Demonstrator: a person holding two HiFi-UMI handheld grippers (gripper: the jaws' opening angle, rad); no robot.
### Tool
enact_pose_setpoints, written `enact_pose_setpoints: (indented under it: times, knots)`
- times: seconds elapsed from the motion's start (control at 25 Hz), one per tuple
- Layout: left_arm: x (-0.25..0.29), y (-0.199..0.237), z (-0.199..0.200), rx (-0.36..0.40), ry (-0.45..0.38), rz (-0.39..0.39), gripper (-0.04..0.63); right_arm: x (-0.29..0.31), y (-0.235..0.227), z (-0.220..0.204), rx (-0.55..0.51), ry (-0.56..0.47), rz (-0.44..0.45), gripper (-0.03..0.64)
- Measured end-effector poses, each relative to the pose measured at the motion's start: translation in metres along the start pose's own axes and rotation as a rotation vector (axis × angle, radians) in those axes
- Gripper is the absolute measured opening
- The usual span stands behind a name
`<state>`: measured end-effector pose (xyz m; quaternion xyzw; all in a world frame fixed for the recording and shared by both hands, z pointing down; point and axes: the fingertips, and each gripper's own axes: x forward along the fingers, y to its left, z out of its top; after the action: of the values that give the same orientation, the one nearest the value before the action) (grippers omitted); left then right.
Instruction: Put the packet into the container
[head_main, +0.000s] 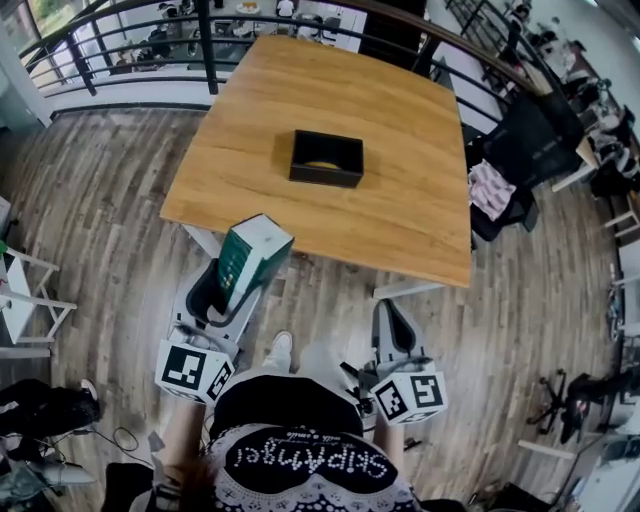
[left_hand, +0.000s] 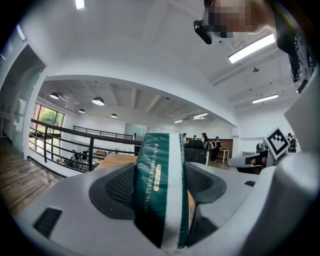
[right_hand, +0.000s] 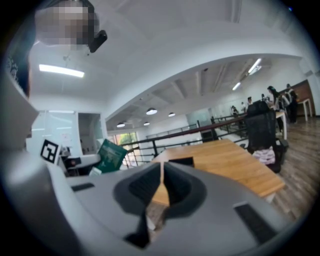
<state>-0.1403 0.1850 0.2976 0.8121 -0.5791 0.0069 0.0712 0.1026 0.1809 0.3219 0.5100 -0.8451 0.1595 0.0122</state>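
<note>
Nearest the person and well short of the container (head_main: 326, 158), the right gripper (head_main: 391, 322) has its jaws almost together on nothing. The left gripper (head_main: 226, 296), also short of the container and to its left, clamps the packet (head_main: 252, 254) by its lower end, long axis tilting up toward the container. The container lies ahead and slightly right of the packet, mid-way across the table (head_main: 400, 200). Its near wall hides most of the inside, and a pale patch there cannot be identified.
</note>
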Motion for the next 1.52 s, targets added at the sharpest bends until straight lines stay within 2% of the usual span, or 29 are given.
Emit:
enact_pose_setpoints:
  times: [0.36,0.64,1.12,1.52]
  knots:
    - [0.008,0.010,-0.001,-0.014,0.010,0.015,0.336,0.008,-0.002,-0.001,0.013,0.016,-0.006,0.040]
    - [0.028,0.016,-0.002,-0.022,0.026,0.048,0.336,0.028,-0.022,-0.001,0.023,0.046,0.005,0.040]
    - [0.078,0.018,0.016,-0.029,-0.034,0.132,0.334,0.069,-0.071,0.026,-0.008,0.066,0.052,0.041]
    - [0.116,-0.001,0.019,-0.016,-0.059,0.152,0.331,0.090,-0.112,0.039,-0.014,0.048,0.082,0.040]
